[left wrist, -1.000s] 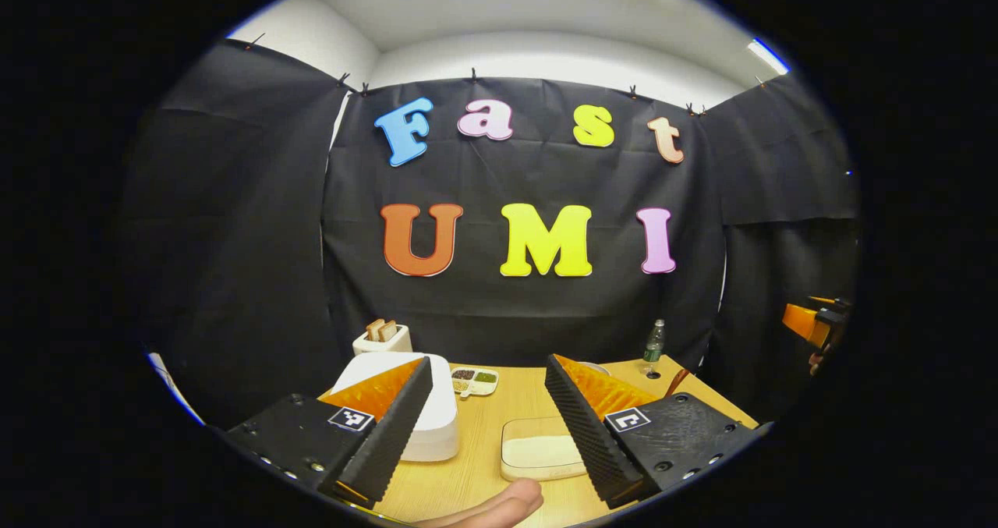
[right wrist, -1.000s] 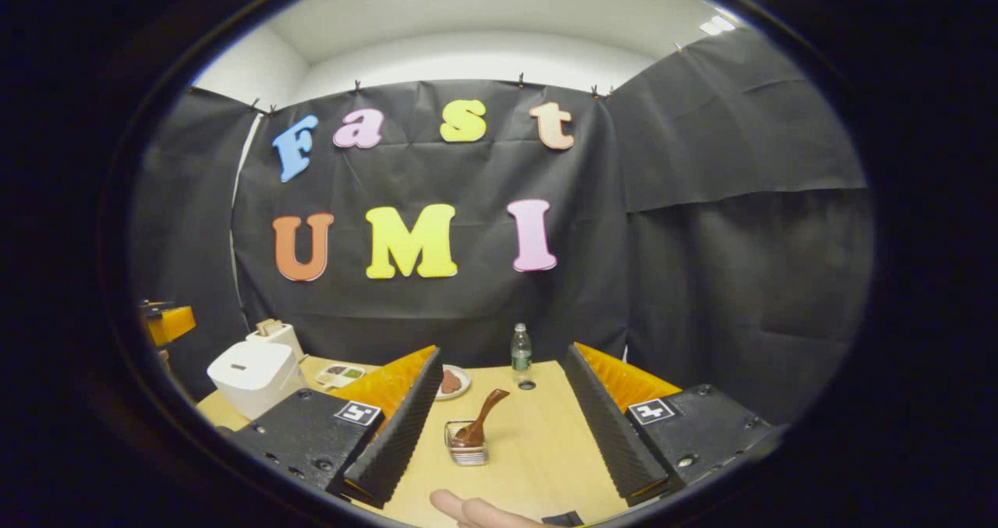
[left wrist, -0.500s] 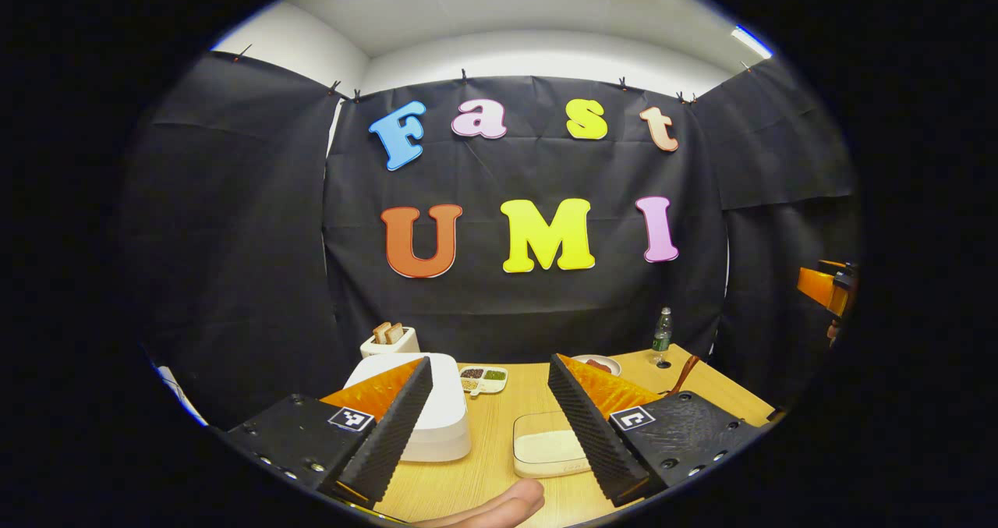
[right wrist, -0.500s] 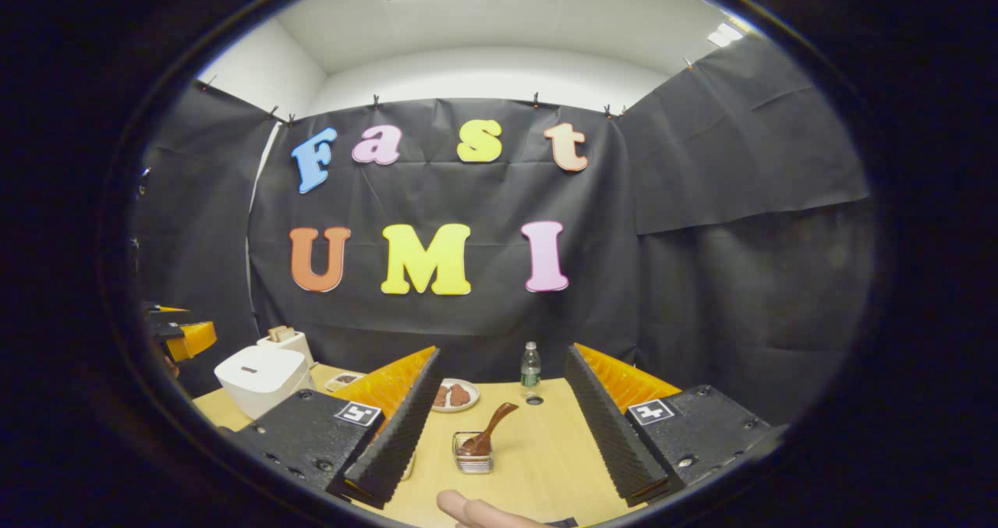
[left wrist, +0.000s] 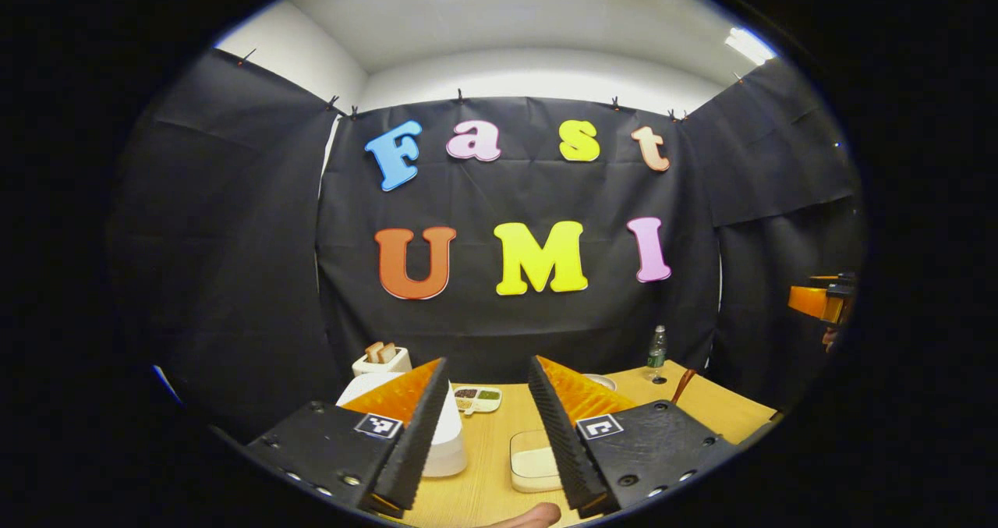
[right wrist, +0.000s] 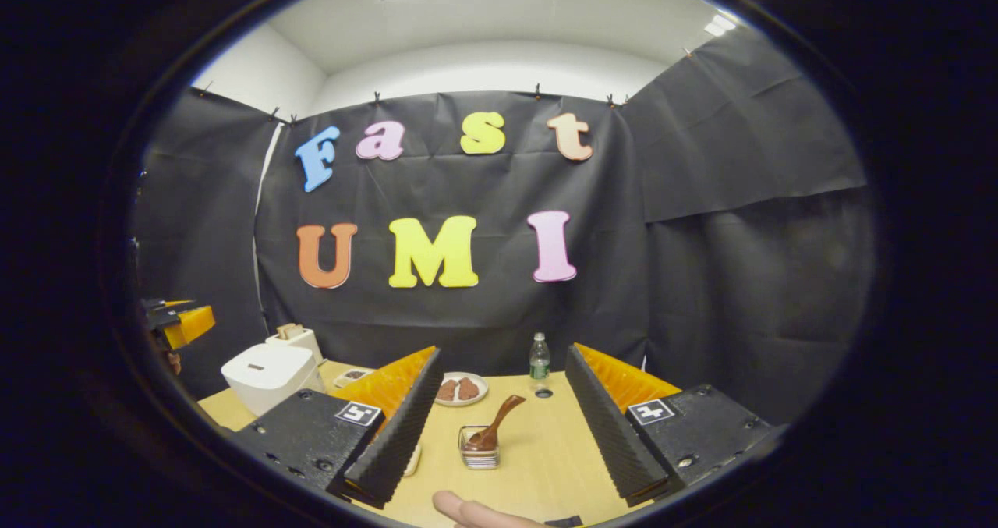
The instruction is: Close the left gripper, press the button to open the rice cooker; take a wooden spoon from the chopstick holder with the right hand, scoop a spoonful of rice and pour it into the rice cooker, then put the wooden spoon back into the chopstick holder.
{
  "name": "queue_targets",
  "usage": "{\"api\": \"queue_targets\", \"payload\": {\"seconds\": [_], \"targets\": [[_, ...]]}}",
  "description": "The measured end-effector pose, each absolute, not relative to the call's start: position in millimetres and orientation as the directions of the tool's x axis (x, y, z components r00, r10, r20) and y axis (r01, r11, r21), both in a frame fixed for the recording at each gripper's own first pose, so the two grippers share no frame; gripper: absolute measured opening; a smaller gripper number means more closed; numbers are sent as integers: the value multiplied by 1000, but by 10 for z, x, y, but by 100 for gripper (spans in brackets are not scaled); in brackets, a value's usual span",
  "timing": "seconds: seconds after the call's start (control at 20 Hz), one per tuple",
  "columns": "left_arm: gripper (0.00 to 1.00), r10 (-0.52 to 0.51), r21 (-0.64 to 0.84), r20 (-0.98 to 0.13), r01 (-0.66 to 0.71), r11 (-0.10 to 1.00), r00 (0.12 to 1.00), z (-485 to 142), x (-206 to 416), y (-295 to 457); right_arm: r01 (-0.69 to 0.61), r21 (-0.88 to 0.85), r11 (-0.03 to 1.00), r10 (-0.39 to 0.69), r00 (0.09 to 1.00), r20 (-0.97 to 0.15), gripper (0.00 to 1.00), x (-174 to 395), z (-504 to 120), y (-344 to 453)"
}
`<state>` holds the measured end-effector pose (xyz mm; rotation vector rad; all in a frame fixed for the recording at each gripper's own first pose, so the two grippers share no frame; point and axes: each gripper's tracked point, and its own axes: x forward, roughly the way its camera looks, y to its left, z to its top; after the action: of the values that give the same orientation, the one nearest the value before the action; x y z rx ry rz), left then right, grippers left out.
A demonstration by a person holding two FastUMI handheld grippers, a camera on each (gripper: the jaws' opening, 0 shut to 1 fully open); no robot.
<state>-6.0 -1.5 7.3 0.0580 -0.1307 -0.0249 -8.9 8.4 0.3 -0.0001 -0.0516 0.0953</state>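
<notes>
We hold the left gripper (left wrist: 482, 434) partly open and empty above the tabletop (left wrist: 491, 481), since the closed white boxy rice cooker (left wrist: 448, 434) waits below it. Right of the cooker, our right gripper (right wrist: 499, 434) gapes empty, lined up on the brown wooden spoon (right wrist: 495, 430) leaning in the small wire chopstick holder (right wrist: 479, 456).

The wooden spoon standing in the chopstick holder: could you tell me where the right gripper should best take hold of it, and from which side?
Grip the wooden spoon on its upper handle, which leans up and to the right out of the chopstick holder. The right gripper, open, would probably best come from above, fingers either side of the handle; the bowl end sits down inside the holder.
</notes>
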Motion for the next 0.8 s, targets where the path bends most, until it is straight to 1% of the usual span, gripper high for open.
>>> {"api": "queue_targets", "payload": {"seconds": [0.05,0.1,0.15,0.2,0.25,0.3,0.35,0.4,0.45,0.5,0.55,0.6,0.65,0.7,0.8], "targets": [[57,-27,63,143,19,998,989,73,-61,-9,-93,15,996,93,994,53,96,-89,-11,66],[47,-11,68,158,1,998,987,93,-58,21,-97,30,995,95,994,57,100,-98,-4,64],[49,5,72,169,-18,997,986,97,-68,53,-106,36,994,103,993,65,95,-122,-6,87],[45,12,76,165,-25,997,986,84,-57,73,-112,41,993,109,991,72,95,-150,-2,103],[32,9,81,149,-21,996,989,36,-38,51,-117,43,992,114,991,76,95,-161,-15,100],[29,1,89,125,-12,996,992,-24,-13,31,-123,42,992,120,990,80,95,-177,-13,109],[39,1,98,102,-11,995,995,-71,5,56,-129,37,991,125,988,87,95,-192,-10,112],[29,18,116,84,-27,993,996,-132,40,115,-133,29,991,129,987,94,95,-203,0,120],[32,35,136,68,-44,990,997,-191,69,175,-133,23,991,130,986,102,95,-206,0,115],[39,38,149,50,-45,988,998,-252,108,201,-131,19,991,128,986,105,100,-207,-3,106],[31,39,161,28,-43,986,999,-343,155,199,-132,19,991,129,986,107,100,-206,-29,106],[31,38,185,37,-44,982,999,-370,202,223,-135,20,991,132,985,108,100,-203,-42,107],[16,70,190,22,-73,979,997,-437,208,355,-137,22,990,133,985,108,100,-179,-59,110],[0,69,192,1,-68,979,998,-518,301,367,-136,24,990,133,985,106,100,-147,-82,106],[0,97,196,-39,-88,977,995,-678,458,483,-135,25,991,131,986,100,100,-67,-131,102]]}}
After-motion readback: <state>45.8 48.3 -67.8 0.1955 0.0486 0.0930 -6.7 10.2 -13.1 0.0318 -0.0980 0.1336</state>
